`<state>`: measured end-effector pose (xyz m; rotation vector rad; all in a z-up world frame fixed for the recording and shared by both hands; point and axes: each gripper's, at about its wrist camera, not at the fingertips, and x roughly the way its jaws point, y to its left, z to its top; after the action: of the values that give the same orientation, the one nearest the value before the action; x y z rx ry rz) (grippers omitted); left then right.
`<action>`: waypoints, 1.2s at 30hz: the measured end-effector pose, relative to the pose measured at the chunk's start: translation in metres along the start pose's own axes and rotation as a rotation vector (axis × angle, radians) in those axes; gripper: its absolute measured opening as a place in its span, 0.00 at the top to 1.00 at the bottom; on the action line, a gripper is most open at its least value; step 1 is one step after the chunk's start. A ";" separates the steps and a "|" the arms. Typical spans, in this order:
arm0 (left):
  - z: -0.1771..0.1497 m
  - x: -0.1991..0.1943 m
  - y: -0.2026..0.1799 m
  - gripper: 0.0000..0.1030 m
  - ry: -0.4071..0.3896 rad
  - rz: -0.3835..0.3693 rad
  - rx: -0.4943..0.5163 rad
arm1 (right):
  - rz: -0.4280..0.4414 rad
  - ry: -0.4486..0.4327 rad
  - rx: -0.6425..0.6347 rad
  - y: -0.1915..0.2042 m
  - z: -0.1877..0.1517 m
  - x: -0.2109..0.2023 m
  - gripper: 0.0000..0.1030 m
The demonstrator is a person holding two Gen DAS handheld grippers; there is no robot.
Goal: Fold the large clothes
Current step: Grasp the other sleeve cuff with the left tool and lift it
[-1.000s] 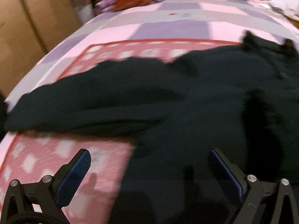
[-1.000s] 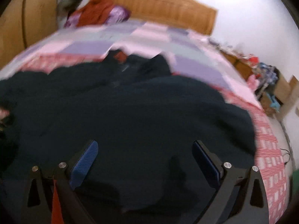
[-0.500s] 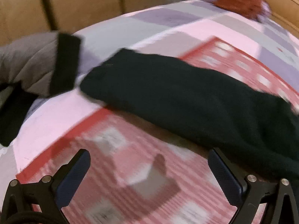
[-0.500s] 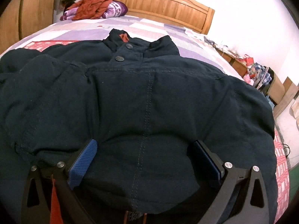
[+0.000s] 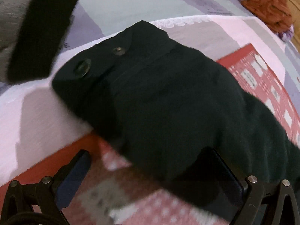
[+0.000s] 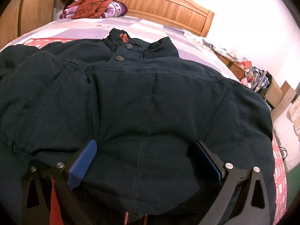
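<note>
Dark jacket point(image 6: 150, 97) spread flat on bed point(image 6: 78, 28), collar point(image 6: 138, 43) far from right hand-held gripper point(image 6: 148, 161), hem nearest it. Centre back seam running straight out between that gripper's fingers. Right hand-held gripper wide open, blue pads point(image 6: 82, 165) resting on or just above the cloth near the hem, nothing pinched.

Left hand-held gripper point(image 5: 155, 176) also wide open, holding nothing. Sleeve point(image 5: 168, 101) lying just ahead of it, cuff point(image 5: 90, 69) with two buttons at the far end, sleeve body crossing over its right finger. Picture blurred here; contact with cloth not certain.

Handling, as judged: thick, padded-looking cotton, soft and limp, fairly heavy for a garment, not slippery, nothing fragile. Likely to sag and drag rather than hold a crease. Best hold for left: cuff edge or a pinch of sleeve just behind the buttons, where the layers are stitched. Best hold for right: hem edge beside the seam.

Containers: cardboard boxes point(image 6: 273, 91) far right of right hand-held gripper, on the floor by the wall; contents unclear. Pile of red and purple clothes point(image 6: 93, 7) at the headboard point(image 6: 168, 13). Grey garment with black band point(image 5: 37, 31) far left of the cuff.
</note>
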<state>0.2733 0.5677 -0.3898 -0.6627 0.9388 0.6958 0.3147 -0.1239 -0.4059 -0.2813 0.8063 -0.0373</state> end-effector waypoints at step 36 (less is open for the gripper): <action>-0.231 -0.321 -0.408 0.85 -0.323 -0.620 0.870 | 0.135 -0.052 0.062 -0.069 -0.006 -0.106 0.00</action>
<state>0.3442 0.0694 -0.1262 -0.0322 0.5925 -0.1814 0.2418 -0.1767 -0.3169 -0.1682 0.7690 0.0709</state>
